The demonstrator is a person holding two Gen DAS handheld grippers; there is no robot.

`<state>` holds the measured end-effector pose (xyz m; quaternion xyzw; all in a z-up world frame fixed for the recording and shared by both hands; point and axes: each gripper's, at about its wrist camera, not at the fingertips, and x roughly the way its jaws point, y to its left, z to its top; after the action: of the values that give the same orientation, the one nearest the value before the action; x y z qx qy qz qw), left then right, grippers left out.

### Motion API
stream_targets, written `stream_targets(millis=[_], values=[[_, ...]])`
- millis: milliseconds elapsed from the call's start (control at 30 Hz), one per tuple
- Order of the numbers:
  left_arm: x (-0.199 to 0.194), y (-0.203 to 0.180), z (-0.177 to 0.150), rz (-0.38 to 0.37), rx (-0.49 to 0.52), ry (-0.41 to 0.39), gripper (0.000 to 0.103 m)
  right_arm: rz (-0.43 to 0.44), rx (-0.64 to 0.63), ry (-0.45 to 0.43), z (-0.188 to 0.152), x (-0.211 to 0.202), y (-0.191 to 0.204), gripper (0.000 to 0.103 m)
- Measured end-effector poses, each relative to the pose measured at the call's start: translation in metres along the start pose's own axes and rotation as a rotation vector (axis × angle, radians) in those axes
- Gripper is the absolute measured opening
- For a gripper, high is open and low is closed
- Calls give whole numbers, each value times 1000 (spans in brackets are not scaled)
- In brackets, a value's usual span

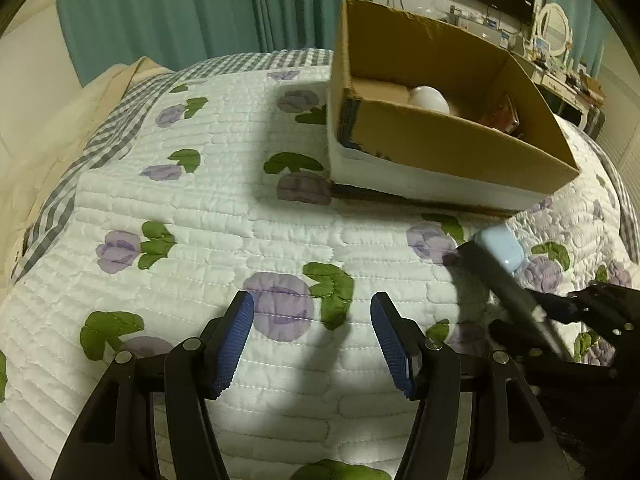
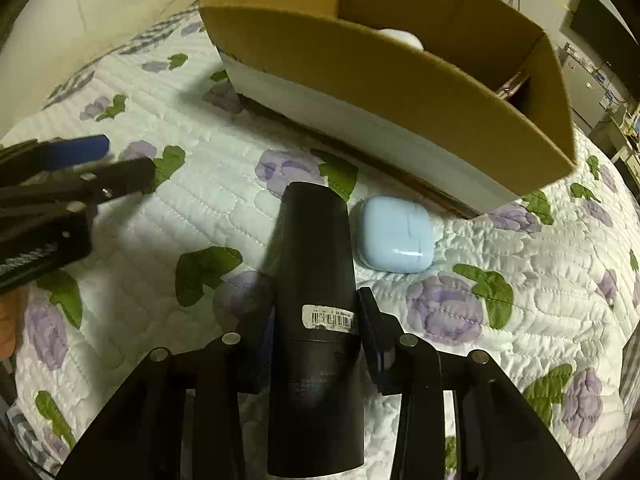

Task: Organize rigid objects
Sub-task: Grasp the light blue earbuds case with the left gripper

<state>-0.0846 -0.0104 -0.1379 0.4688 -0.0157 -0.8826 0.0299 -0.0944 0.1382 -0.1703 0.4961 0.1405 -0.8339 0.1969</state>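
A bedroom with teal curtains; the work surface is a bed under a white quilt (image 1: 192, 208) printed with purple flowers. The cardboard box (image 2: 400, 92) sits on the quilt and serves as my landmark; inside it I can see a white rounded thing (image 1: 428, 98) and something reddish-brown that I cannot identify.

My right gripper (image 2: 316, 332) has its fingers closed on a black cylindrical bottle (image 2: 316, 264), gripped around the lower body near the barcode label, its far end pointing toward the box's near wall. A pale blue earbud case (image 2: 394, 238) lies on the quilt just in front of that wall, close beside the bottle's tip.

My left gripper (image 1: 312, 340) hangs over bare quilt, well short of the box and off to its left, fingers spread wide and holding nothing.

The step in hand, I judge, is carrying the bottle into the box. To do it well I should raise the tip above the near wall before going forward, keep clear of the blue case, and let go only once the bottle is low inside.
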Motion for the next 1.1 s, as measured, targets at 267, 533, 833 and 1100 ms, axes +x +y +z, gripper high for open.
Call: stream_targets(millis=[267,533,833,1100], values=[[-8,-38,10,-77,60,-17,64,-61,152,-76,-19,-54,-51,36],[10,-98,22,-206,114,-3,64,-140,300,-116,-24,-73,-108,36],[50,-143,32,-245,149,70,64,-111,384,-100,-22,-56,-131,36],[72,-159,38,-205,169,79,65,-116,393,-88,-22,-48,-133,36]])
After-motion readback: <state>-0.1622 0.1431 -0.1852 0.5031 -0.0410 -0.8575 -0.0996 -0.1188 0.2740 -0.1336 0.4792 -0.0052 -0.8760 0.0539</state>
